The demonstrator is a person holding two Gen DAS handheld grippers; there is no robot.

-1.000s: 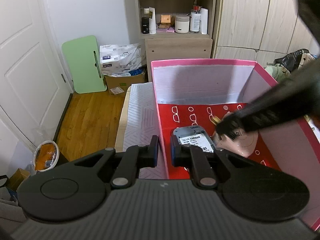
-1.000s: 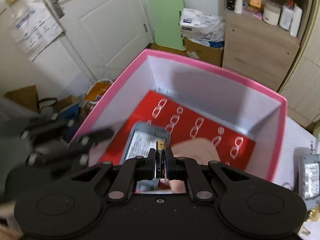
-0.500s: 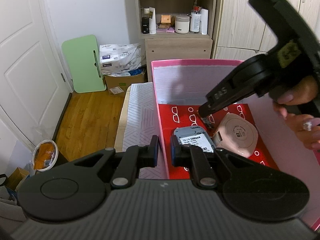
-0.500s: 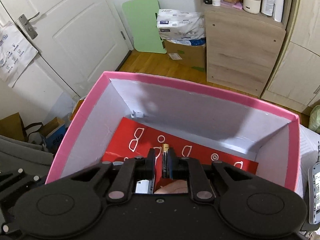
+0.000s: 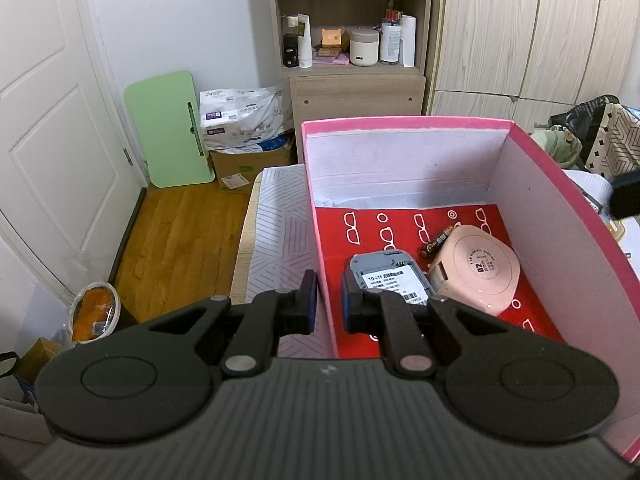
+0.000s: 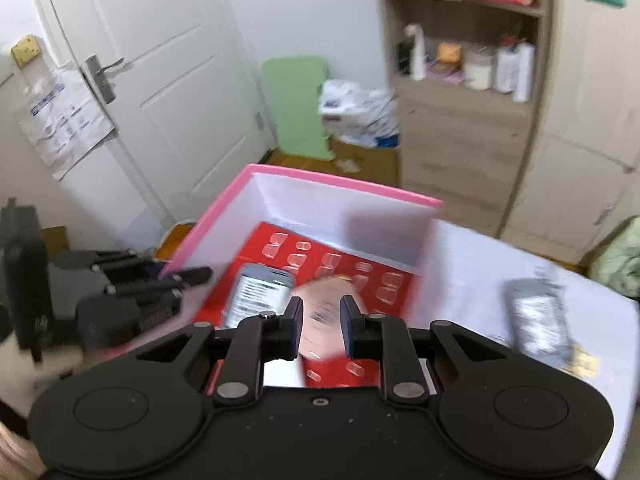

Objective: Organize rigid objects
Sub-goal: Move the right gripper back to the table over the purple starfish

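Note:
A pink box (image 5: 404, 123) with a red patterned floor holds a grey router-like device (image 5: 390, 276), a round pink case (image 5: 478, 268) and a small dark battery (image 5: 436, 241) beside the case. My left gripper (image 5: 326, 306) straddles the box's left wall, one finger on each side of it. My right gripper (image 6: 320, 326) is open and empty above the box (image 6: 344, 184), where the grey device (image 6: 258, 292) and pink case (image 6: 324, 312) show blurred. A second grey device (image 6: 538, 316) lies on the white surface to the right.
A white patterned cloth (image 5: 276, 224) covers the table under the box. Behind stand a wooden shelf unit (image 5: 356, 60), wardrobe doors (image 5: 540, 32), a green board (image 5: 172, 128) and a white door (image 5: 44, 120). A small yellow item (image 6: 584, 360) lies near the second device.
The right gripper let go of the battery, which now lies in the box, opened, and pulled back up and to the right. The left gripper stayed on the box wall.

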